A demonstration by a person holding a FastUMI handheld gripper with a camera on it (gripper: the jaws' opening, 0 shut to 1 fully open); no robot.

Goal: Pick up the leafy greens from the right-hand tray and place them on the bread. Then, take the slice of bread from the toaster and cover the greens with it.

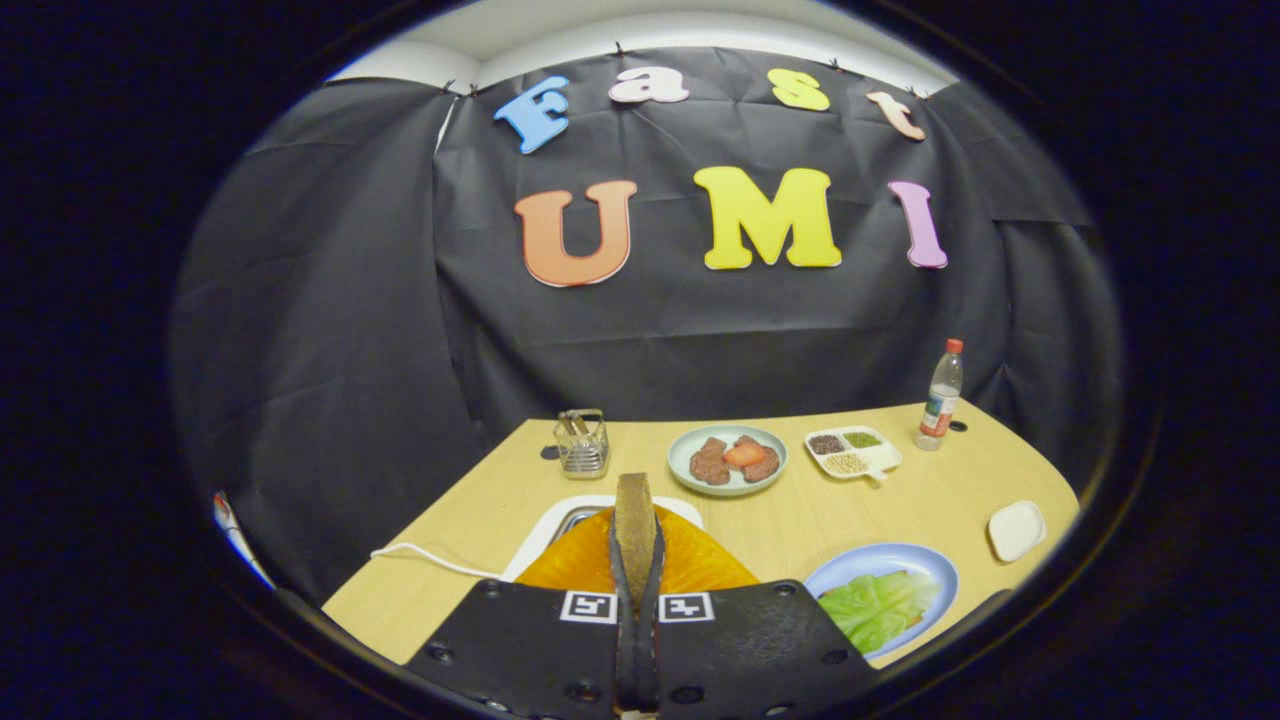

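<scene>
The bread slice (635, 512) is held upright between the closed fingers of the gripper (636, 560) above the toaster (560, 520), while the greens (880, 605) are seen on the blue plate (935, 570), uncovered.

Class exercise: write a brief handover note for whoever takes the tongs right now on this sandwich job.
Tongs: shut on the bread slice, which stands upright and edge-on between the fingers, over the orange toaster.
Leafy greens: on the blue plate, right of the fingers. Whether bread lies under them cannot be told.
Done: slice gripped at the toaster.
Left: carry the slice to the blue plate and lay it over the greens.
</scene>
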